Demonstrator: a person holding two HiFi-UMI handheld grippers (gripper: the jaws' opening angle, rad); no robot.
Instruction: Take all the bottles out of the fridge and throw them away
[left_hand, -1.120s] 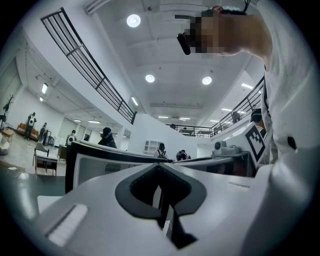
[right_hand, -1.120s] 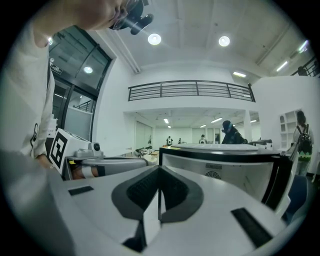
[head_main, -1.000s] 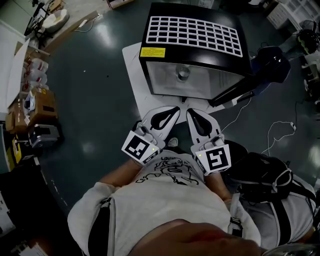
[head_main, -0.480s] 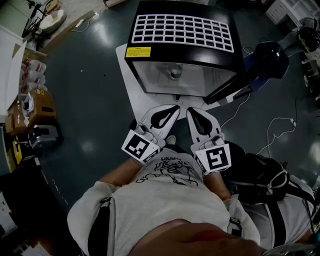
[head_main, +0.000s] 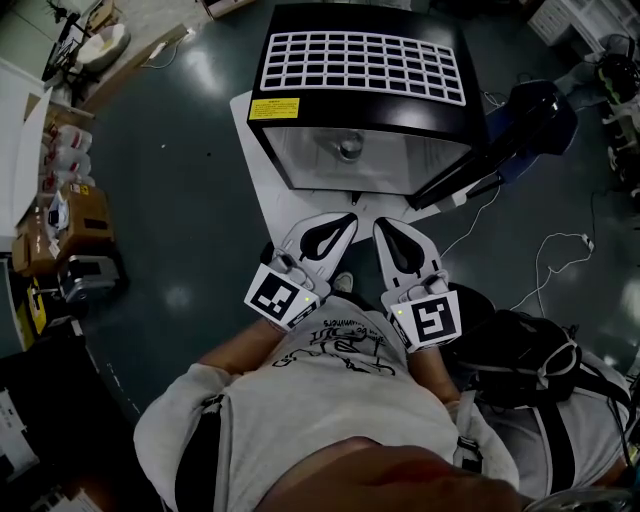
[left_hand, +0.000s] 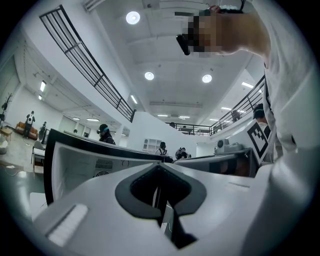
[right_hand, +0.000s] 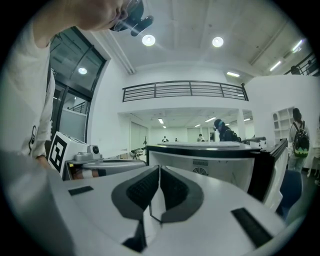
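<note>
Bottle (head_main: 349, 150): only 1 round top visible, seen from above, standing approx mid-floor inside the fridge (head_main: 360, 65). Fridge is a small black unit w/ a white grid on top, sitting on a white mat (head_main: 258, 165); its door (head_main: 470, 180) is swung open to the right in the head view.

L gripper (head_main: 345, 222) and R gripper (head_main: 381, 226) are side by side in front of the person's chest, tips angled toward each other and pointing at the fridge opening, just short of it, not touching it.

L gripper view: jaws together at the tips, nothing between them, fridge interior ahead. R gripper view: jaws pressed together, nothing held; fridge ahead, door at right.

Floor: black backpack (head_main: 520, 350) near the person's right side, white cable (head_main: 560, 258) beyond it, cardboard boxes (head_main: 85, 205) well apart at left
</note>
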